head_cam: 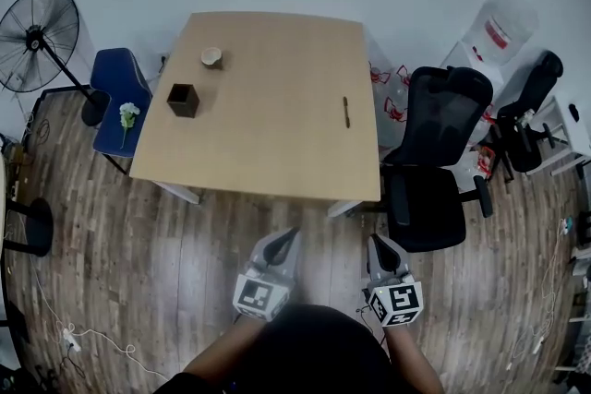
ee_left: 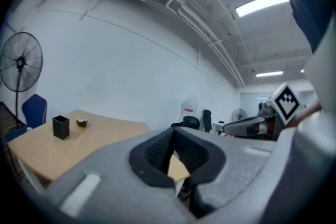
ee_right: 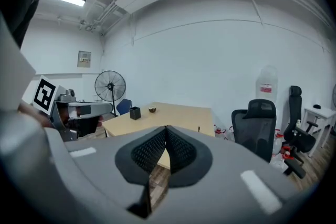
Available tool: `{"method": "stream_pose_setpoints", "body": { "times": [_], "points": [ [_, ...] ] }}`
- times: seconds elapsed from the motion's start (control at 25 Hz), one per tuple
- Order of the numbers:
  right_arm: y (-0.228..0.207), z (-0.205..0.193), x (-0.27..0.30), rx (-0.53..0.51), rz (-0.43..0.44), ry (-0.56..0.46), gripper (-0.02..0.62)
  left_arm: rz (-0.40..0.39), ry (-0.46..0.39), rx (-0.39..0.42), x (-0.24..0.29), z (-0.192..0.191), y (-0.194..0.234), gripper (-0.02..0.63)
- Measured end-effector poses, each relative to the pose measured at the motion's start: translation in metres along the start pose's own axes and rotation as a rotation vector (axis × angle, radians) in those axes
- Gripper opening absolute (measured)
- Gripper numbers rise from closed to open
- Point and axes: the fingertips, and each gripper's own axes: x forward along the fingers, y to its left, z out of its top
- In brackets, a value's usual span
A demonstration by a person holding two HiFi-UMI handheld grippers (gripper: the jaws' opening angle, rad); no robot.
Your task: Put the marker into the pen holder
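Observation:
A dark marker [head_cam: 346, 112] lies on the wooden table [head_cam: 268, 134] near its right edge; it shows small in the right gripper view [ee_right: 199, 128]. The black square pen holder [head_cam: 183, 100] stands upright near the table's left edge, seen too in the left gripper view [ee_left: 61, 127] and the right gripper view [ee_right: 135, 113]. My left gripper [head_cam: 288, 241] and right gripper [head_cam: 377, 244] hang side by side over the floor, short of the table's near edge. Both are shut with nothing between the jaws, which meet at their tips [ee_left: 174, 130] [ee_right: 166, 128].
A small round cup-like object [head_cam: 211, 57] sits behind the pen holder. A black office chair [head_cam: 432, 152] stands by the table's right side, a blue chair [head_cam: 122, 97] with a white flower and a standing fan [head_cam: 37, 37] at the left. Cables lie on the wooden floor.

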Motion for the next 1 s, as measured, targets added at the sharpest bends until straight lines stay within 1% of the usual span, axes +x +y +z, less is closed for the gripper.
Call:
{"method": "stream_pose_setpoints", "body": {
  "times": [0.24,0.52,0.76,0.92,1.0],
  "points": [
    [-0.002,0.019,0.059,0.023,-0.016,0.005,0.000,-0.013,-0.010,-0.038,0.026,0.010,0.043,0.003],
    [-0.019,0.034,0.100,0.056,-0.057,0.004,0.000,-0.031,-0.011,-0.037,0.053,0.016,0.076,0.003],
    [-0.038,0.027,0.115,0.080,-0.067,0.035,0.000,-0.008,0.002,-0.022,0.071,0.014,0.099,0.003],
    [-0.056,0.016,0.129,0.101,-0.077,0.054,0.000,0.014,0.013,-0.030,0.087,0.010,0.103,0.003],
    [-0.065,0.015,0.144,0.102,-0.067,0.053,0.000,0.032,0.018,-0.040,0.100,0.009,0.107,0.003]
  ]
}}
